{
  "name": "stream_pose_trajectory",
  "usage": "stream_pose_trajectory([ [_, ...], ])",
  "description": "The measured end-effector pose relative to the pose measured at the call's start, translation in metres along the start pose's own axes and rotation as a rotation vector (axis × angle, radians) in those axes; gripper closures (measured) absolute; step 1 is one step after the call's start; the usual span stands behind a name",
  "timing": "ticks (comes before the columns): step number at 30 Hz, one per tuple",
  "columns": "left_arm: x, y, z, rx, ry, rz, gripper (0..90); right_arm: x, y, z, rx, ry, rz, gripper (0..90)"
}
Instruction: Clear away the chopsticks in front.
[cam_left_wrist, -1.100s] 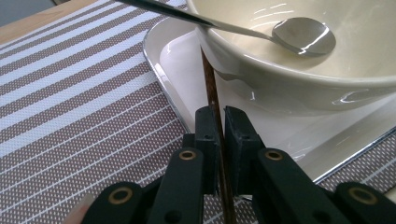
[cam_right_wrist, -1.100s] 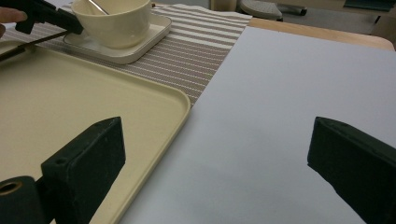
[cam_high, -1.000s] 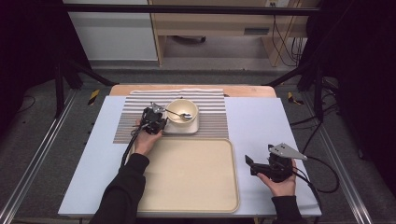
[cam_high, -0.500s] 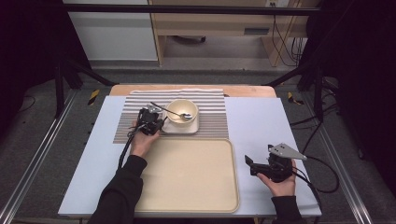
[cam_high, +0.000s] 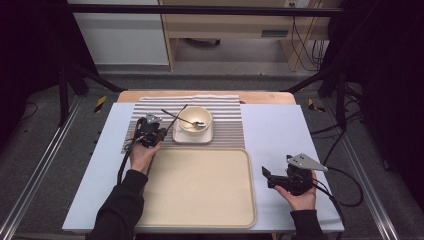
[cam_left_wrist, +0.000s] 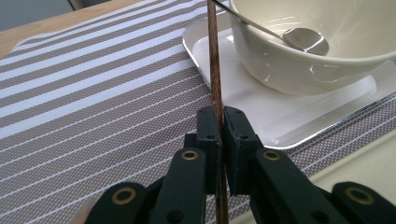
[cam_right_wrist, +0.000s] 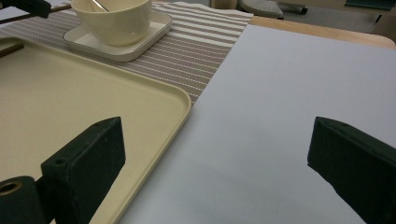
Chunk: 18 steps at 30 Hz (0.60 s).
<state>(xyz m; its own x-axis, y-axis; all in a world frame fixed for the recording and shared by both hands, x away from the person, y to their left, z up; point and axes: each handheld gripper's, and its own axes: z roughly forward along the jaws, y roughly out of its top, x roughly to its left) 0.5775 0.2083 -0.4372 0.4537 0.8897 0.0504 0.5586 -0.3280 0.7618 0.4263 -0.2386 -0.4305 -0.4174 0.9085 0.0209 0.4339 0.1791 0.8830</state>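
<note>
A thin brown stick (cam_left_wrist: 214, 65) (probably a chopstick) is clamped between the jaws of the left gripper (cam_left_wrist: 222, 135), just beside the bowl (cam_high: 195, 119), over the striped mat (cam_high: 230, 122). The right gripper (cam_high: 268, 177) is held wide, with nothing in it, well apart from the bowl.

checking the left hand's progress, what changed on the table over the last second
The left gripper, shut on the brown chopstick, has drawn back a little from the bowl toward the left edge of the striped mat and lifted slightly, so the stick now slants up beside the bowl. Bowl, spoon, square plate and tray lie as before. The right gripper rests open on the table, unmoved.
</note>
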Motion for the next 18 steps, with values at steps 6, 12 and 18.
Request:
stream_pose_trajectory([
  [6,0.008,-0.005,-0.014,-0.01,0.019,-0.01,85.2,-0.001,0.001,-0.001,-0.005,-0.003,0.001,3.9],
  [12,0.013,-0.012,-0.032,-0.023,0.026,-0.024,85.2,-0.001,0.001,-0.002,-0.007,-0.002,0.0,3.1],
  [18,0.016,-0.019,-0.045,-0.036,0.03,-0.029,85.2,-0.001,0.001,-0.003,-0.009,0.002,0.002,2.7],
])
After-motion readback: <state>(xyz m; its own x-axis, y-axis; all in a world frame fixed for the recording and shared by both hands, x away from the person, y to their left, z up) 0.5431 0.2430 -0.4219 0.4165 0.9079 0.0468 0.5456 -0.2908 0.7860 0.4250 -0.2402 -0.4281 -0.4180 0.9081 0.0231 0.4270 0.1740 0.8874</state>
